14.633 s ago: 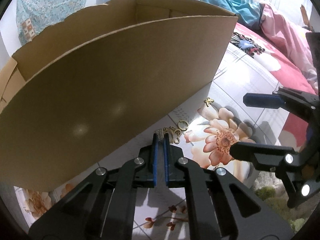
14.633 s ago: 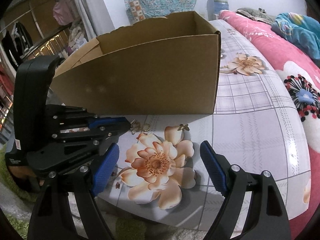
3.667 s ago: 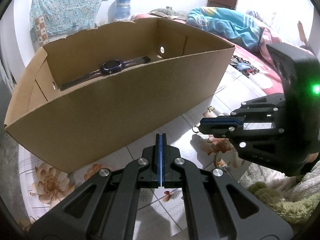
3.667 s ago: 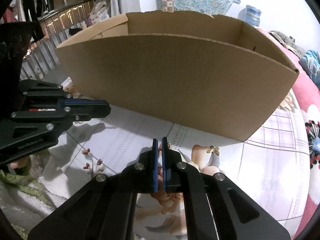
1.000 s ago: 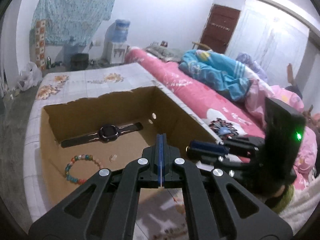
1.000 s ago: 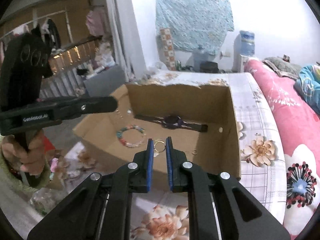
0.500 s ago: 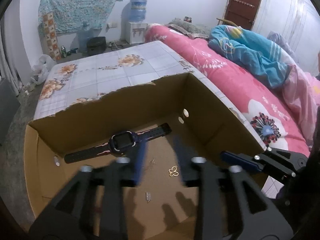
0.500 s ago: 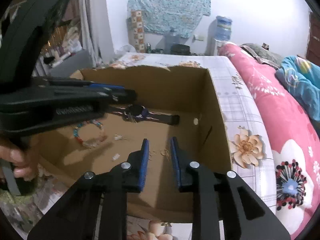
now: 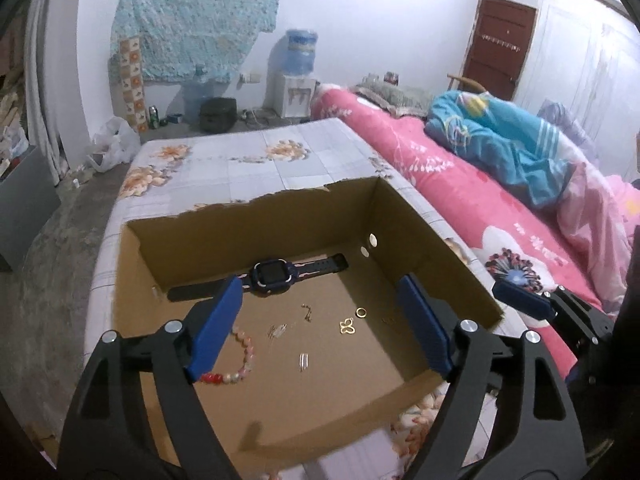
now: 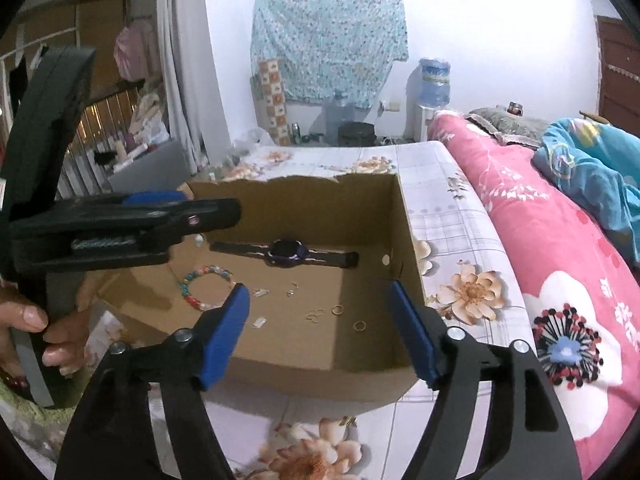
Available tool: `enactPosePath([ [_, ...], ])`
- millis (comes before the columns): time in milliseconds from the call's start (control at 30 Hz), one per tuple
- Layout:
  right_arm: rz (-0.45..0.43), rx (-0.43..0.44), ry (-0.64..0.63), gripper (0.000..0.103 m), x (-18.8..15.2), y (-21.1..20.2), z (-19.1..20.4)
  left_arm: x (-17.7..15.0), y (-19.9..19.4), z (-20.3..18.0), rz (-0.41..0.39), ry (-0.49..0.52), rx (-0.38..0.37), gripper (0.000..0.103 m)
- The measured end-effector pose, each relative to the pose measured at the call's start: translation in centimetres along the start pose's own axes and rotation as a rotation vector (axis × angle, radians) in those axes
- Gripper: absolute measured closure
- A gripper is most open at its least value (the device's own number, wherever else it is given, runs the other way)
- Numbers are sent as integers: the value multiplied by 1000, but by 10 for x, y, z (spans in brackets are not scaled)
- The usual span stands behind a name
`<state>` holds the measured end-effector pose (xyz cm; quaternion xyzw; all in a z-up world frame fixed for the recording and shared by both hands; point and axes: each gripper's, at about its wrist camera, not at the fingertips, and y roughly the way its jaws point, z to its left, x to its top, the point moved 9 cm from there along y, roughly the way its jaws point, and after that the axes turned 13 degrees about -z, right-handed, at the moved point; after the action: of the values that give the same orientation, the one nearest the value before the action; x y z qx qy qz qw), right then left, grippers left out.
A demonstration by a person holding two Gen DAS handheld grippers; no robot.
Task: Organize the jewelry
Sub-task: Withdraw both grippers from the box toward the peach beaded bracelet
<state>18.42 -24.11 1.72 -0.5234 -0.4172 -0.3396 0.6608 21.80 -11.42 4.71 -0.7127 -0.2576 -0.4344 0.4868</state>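
The left gripper (image 9: 320, 328) hangs over the open cardboard box (image 9: 440, 256), its blue fingers (image 9: 218, 328) spread wide and opening, with nothing between them. The right gripper (image 10: 320, 330) hangs over the near side of the same box, its fingers (image 10: 226, 334) also wide apart and opening, empty.

Everything below is placed against the box. On its floor, against the far wall, lies a dark watch (image 9: 272, 274) with its strap stretched out flat. Nearer the left wall rests a bead bracelet (image 10: 204, 286) of red, teal and pale beads. Towards the middle of the floor are small gold pieces: a butterfly-shaped charm (image 9: 347, 327), a ring (image 9: 361, 312) just beside it, and in the right wrist view a second ring (image 10: 359, 325) close to the right wall. A few tiny silver bits (image 9: 303, 362) are scattered between the bracelet and the charm; what they are is too small to tell.

The box stands on a table covered with a flowered cloth (image 10: 460, 216). Right of the box runs a pink bed cover (image 10: 560, 248) with a blue blanket (image 9: 500, 140) heaped on it. A hand (image 10: 28, 328) at the box's left grips the left gripper's handle.
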Motion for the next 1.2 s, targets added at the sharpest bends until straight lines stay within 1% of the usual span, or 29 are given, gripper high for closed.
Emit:
enactPosePath([
  [67, -10, 14, 20, 25, 1, -9, 2, 0, -13, 0, -21, 3, 2, 20],
  [133, -19, 29, 40, 23, 1, -19, 5, -3, -31, 2, -46, 1, 4, 19],
  [267, -29, 43, 64, 20, 0, -35, 11, -12, -59, 6, -68, -16, 7, 18],
  [500, -33, 46, 74, 14, -9, -60, 23, -34, -90, 5, -72, -31, 2, 14],
  [633, -20, 37, 65, 11, -23, -70, 30, -48, -101, 4, -73, -32, -2, 13],
  [700, -2, 26, 54, 9, -32, -72, 31, -58, -104, 3, -63, -32, -4, 13],
  [800, 51, -4, 46, 9, -52, -71, 31, -75, -105, 4, -34, -36, -3, 13],
  [933, 112, -31, 67, 8, -73, -67, 26, -94, -103, 6, 3, -42, -6, 13],
  [1100, 200, -57, 89, 8, -94, -53, 19, -106, -98, 10, 36, -50, 1, 13],
  [1200, 234, -64, 109, 8, -104, -48, 17, -108, -98, 12, 40, -55, 3, 13],
])
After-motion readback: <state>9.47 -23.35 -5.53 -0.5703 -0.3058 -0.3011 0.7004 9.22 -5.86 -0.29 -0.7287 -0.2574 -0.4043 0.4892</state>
